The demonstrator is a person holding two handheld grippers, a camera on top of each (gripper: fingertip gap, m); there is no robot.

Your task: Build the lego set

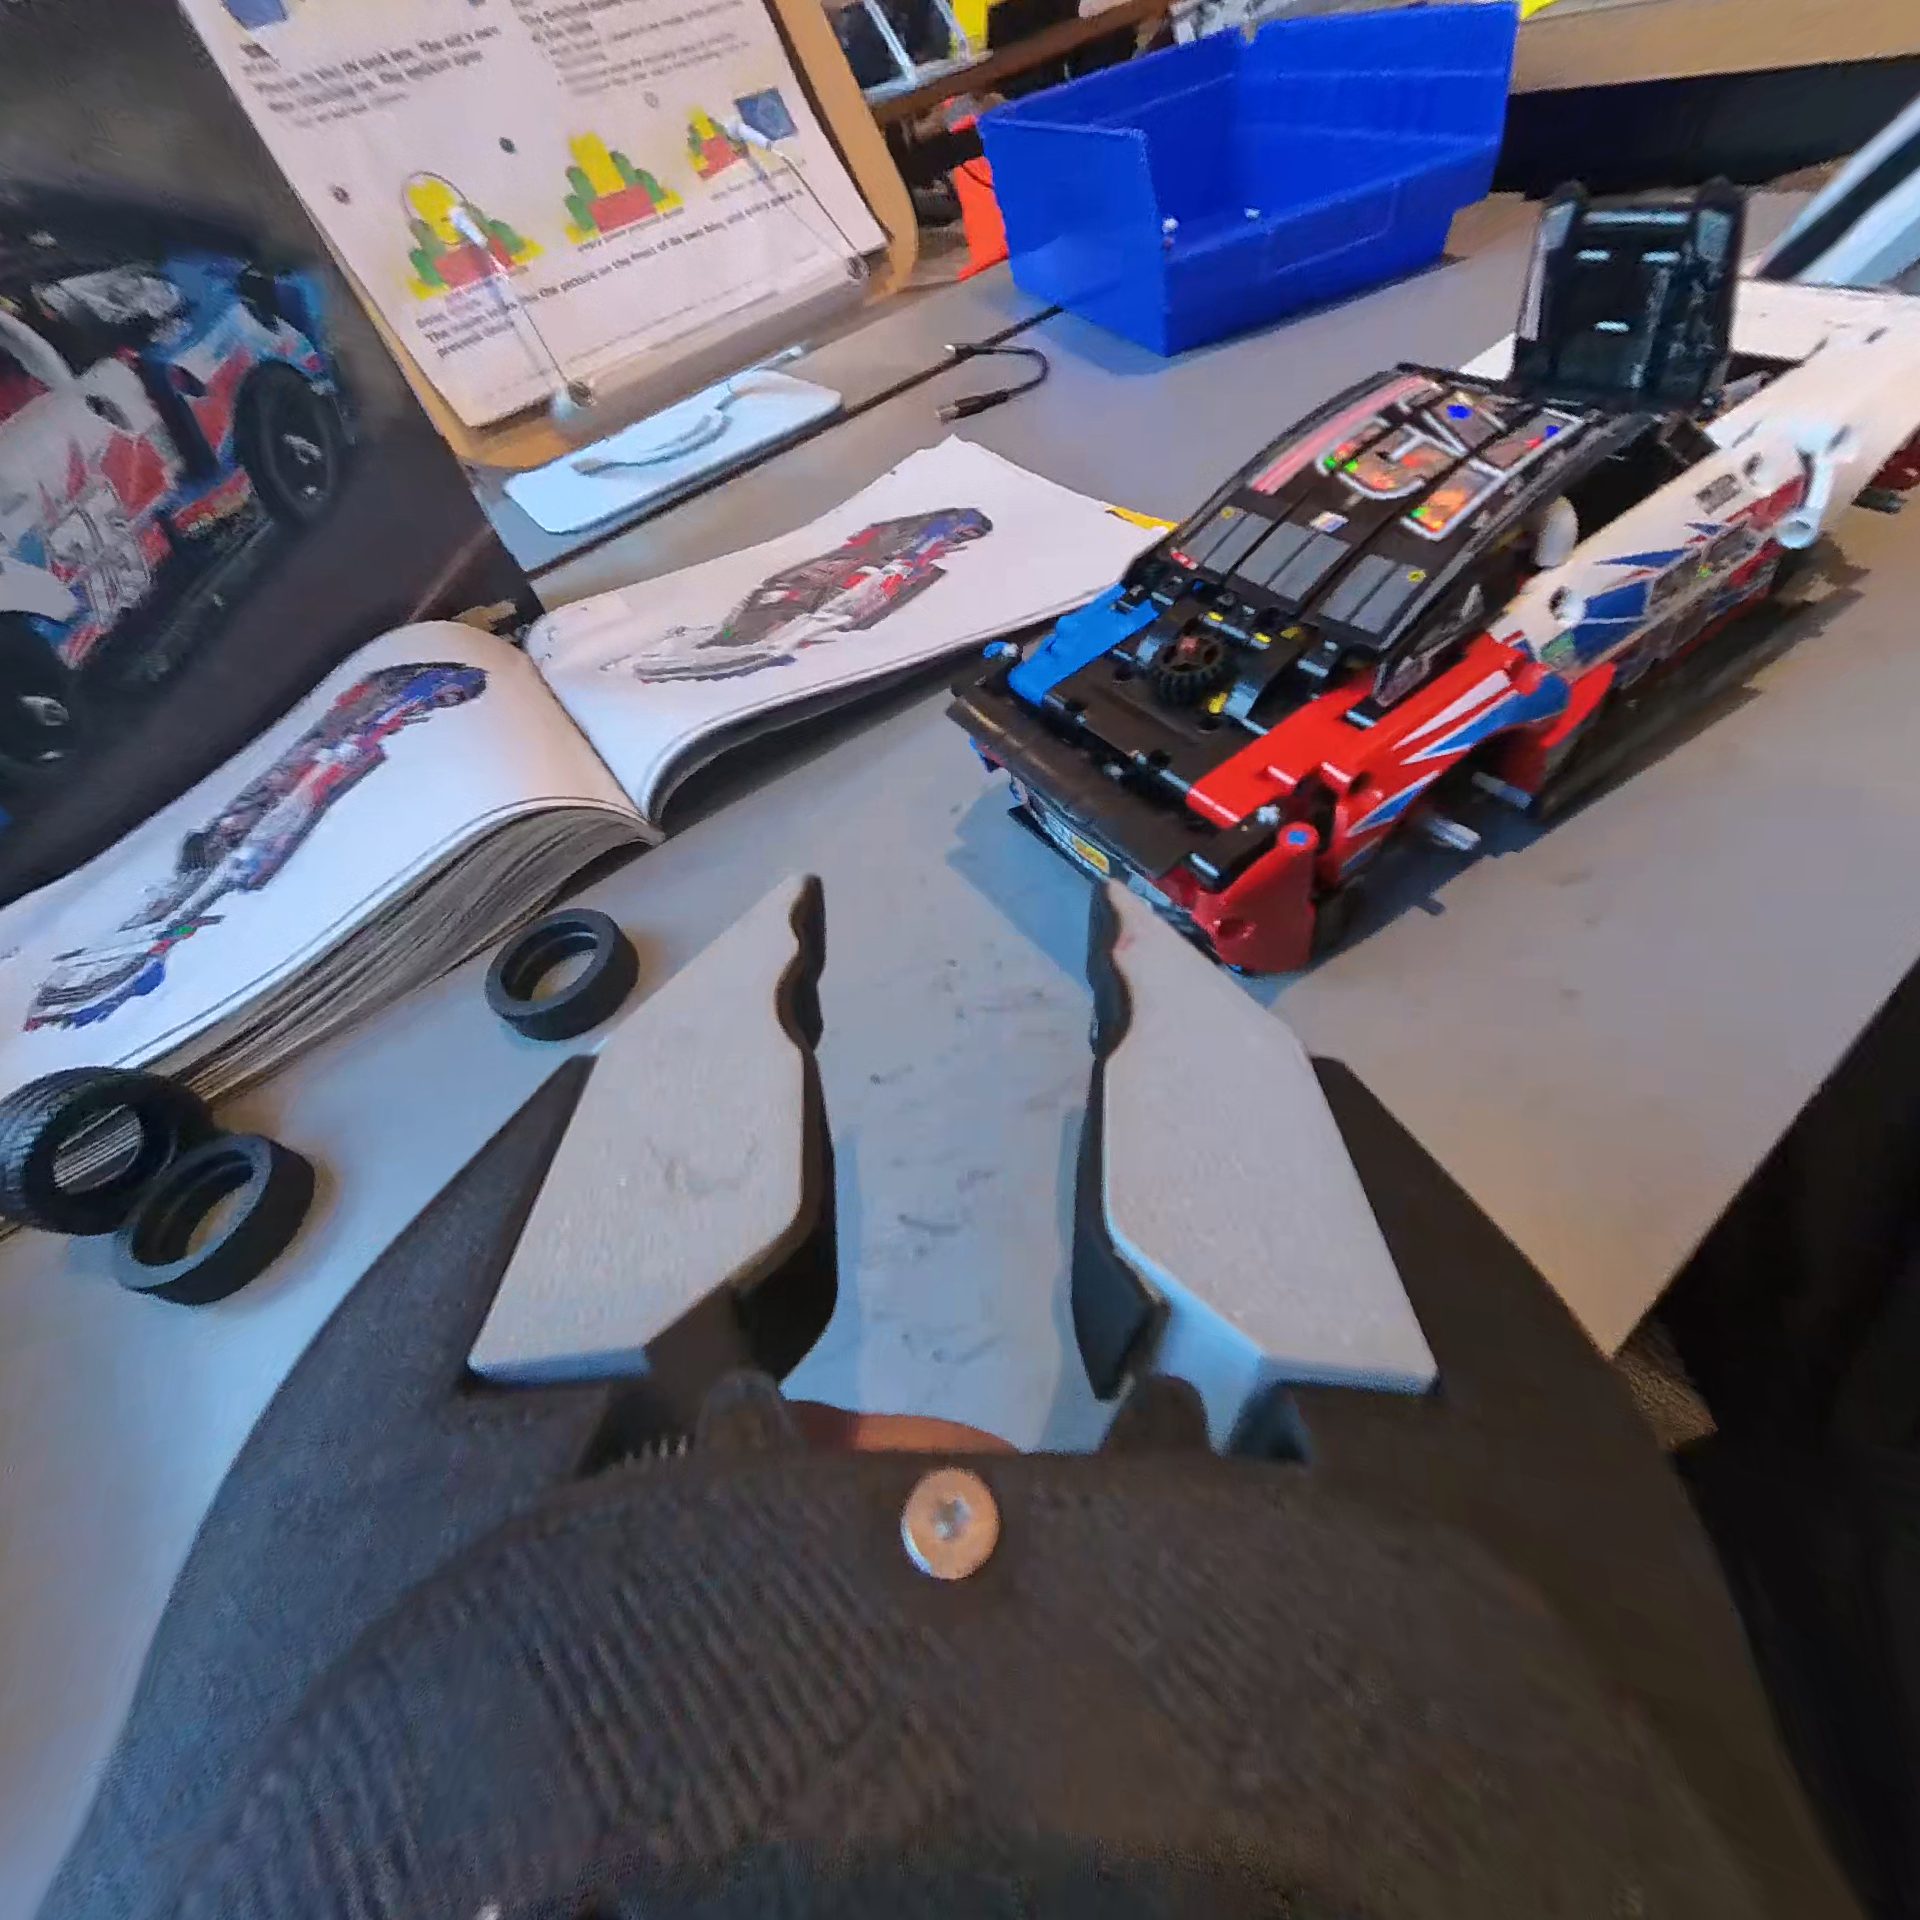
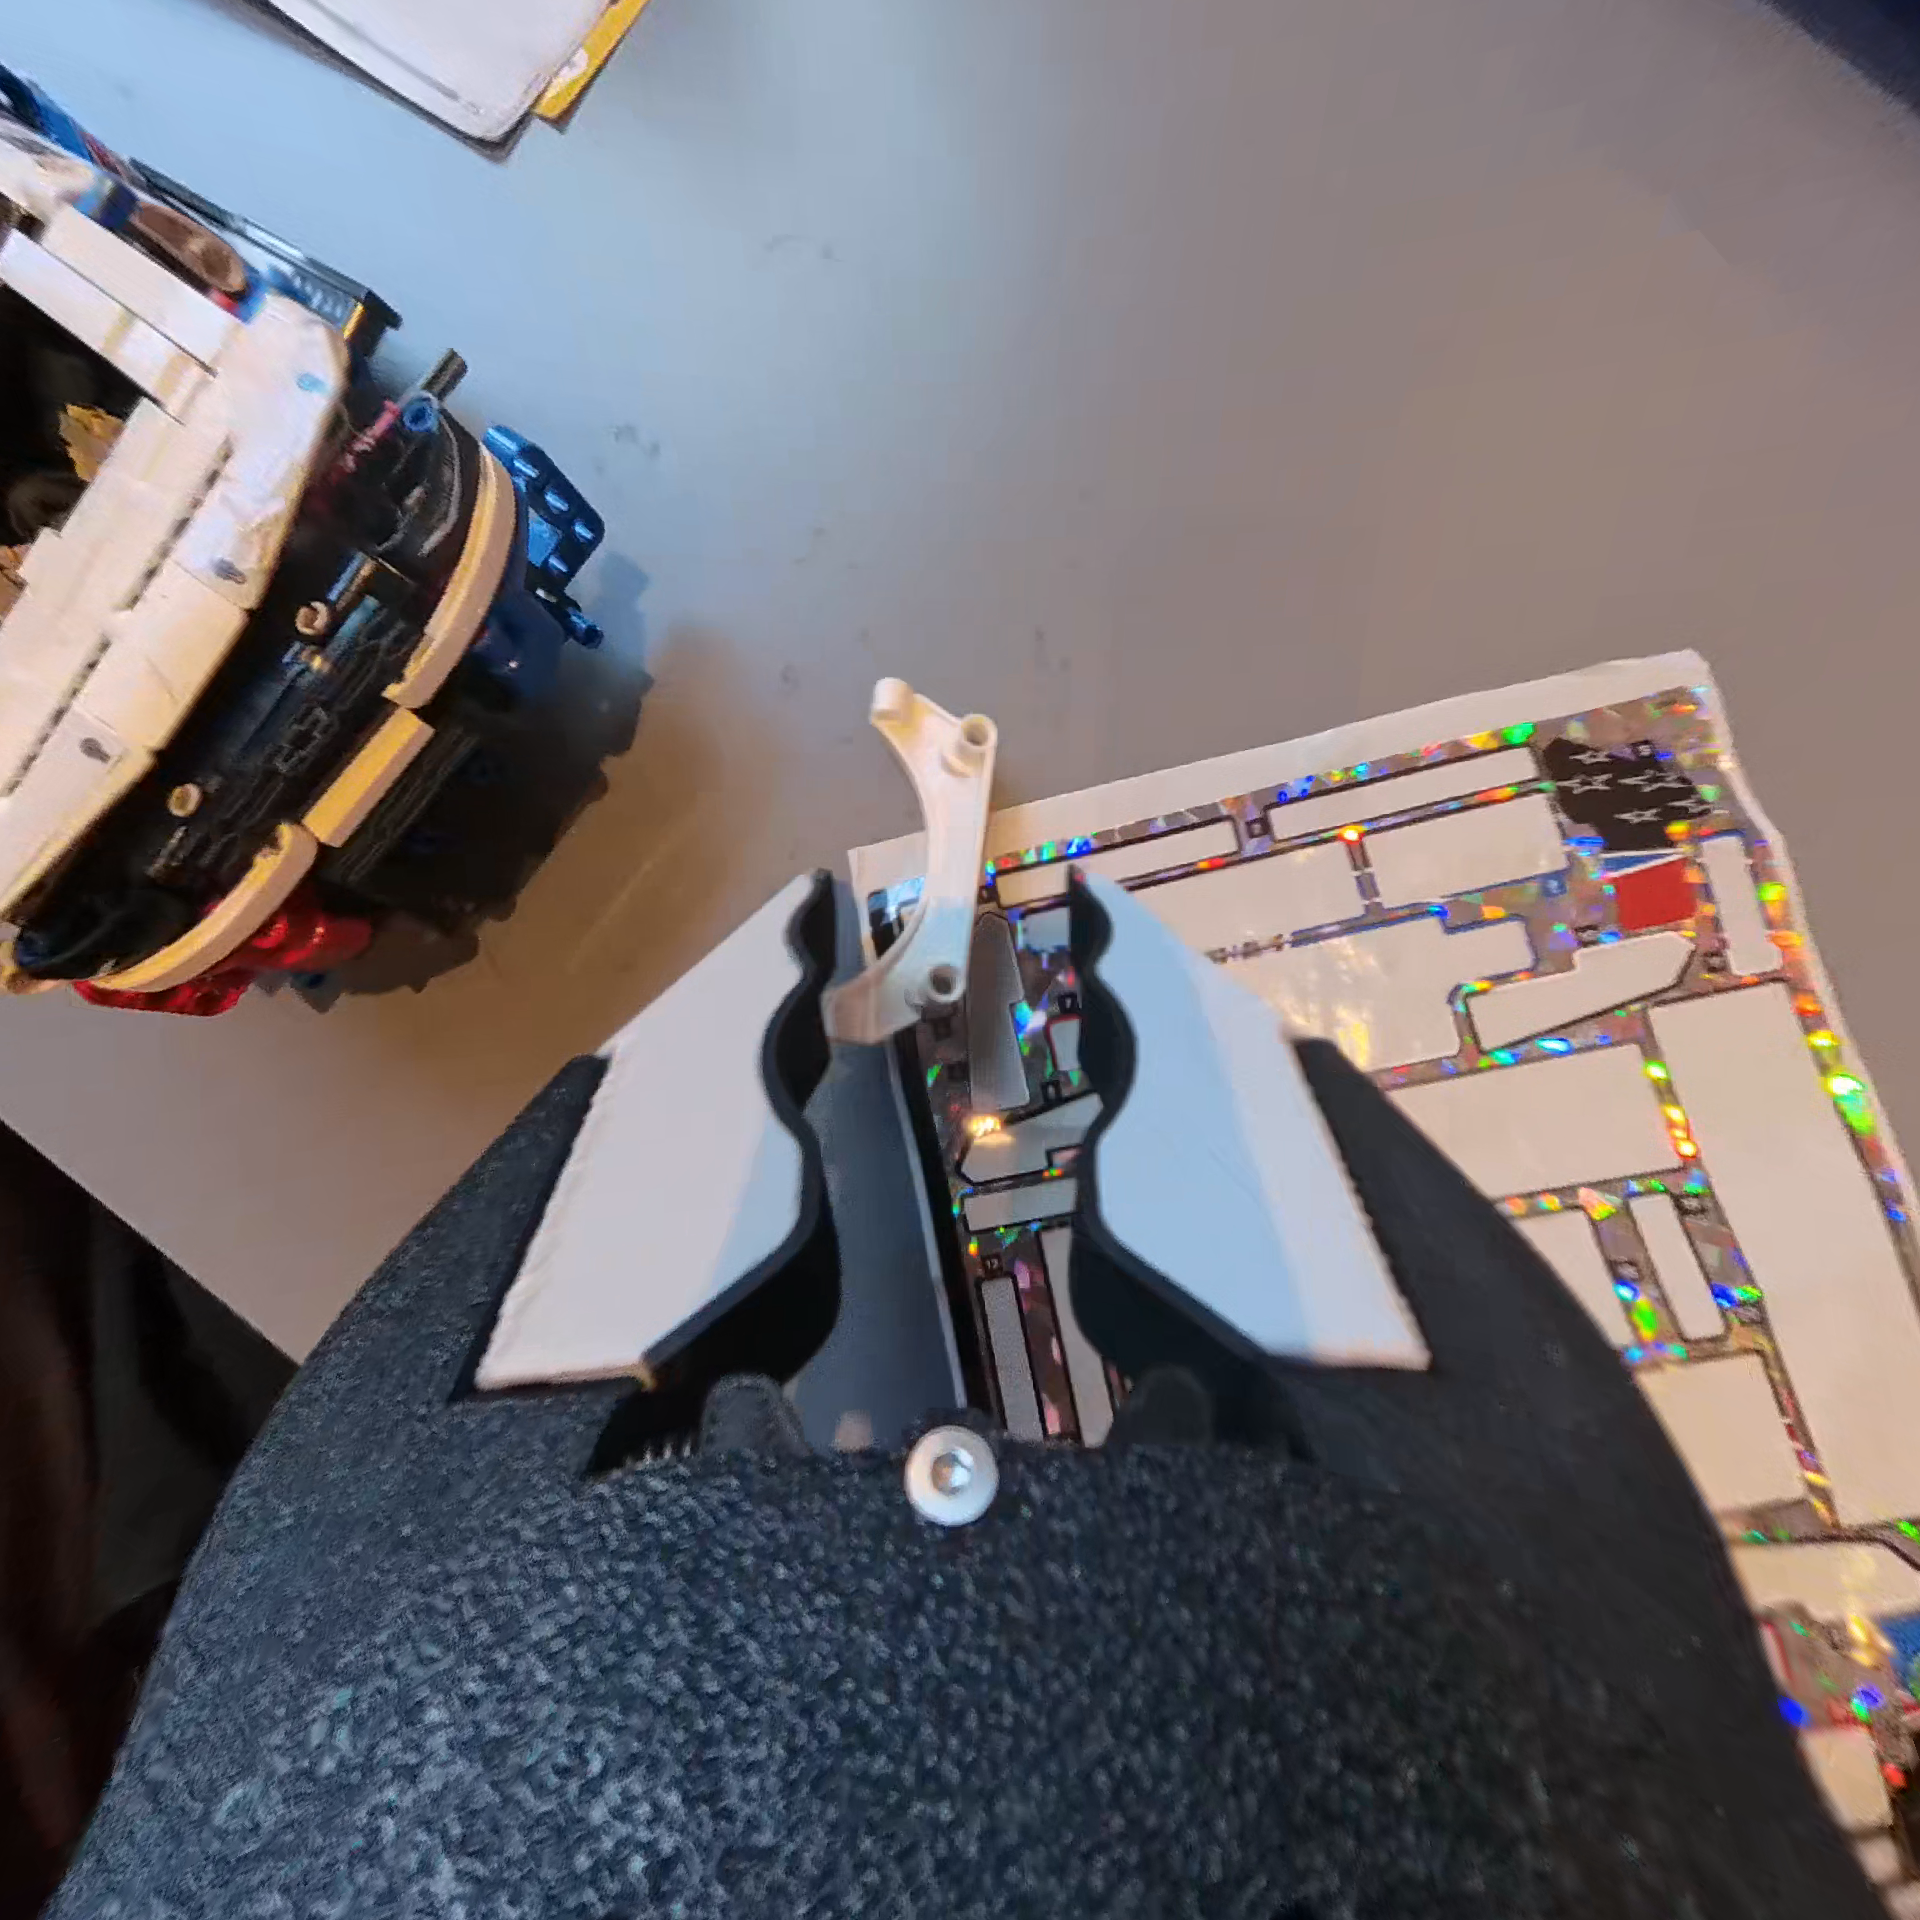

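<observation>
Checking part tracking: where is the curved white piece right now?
In the right wrist view, the curved white piece lies between the open right tongs, overlapping the holographic sticker sheet's left edge, right of the car model.

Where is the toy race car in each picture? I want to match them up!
Left wrist view: the lego car sits at upper right, beyond the open left gripper, hood raised at its far end.
Right wrist view: only one end of the lego car shows, at the left edge, left of the open right gripper.
Shared landmark: the grey table under the car.
</observation>
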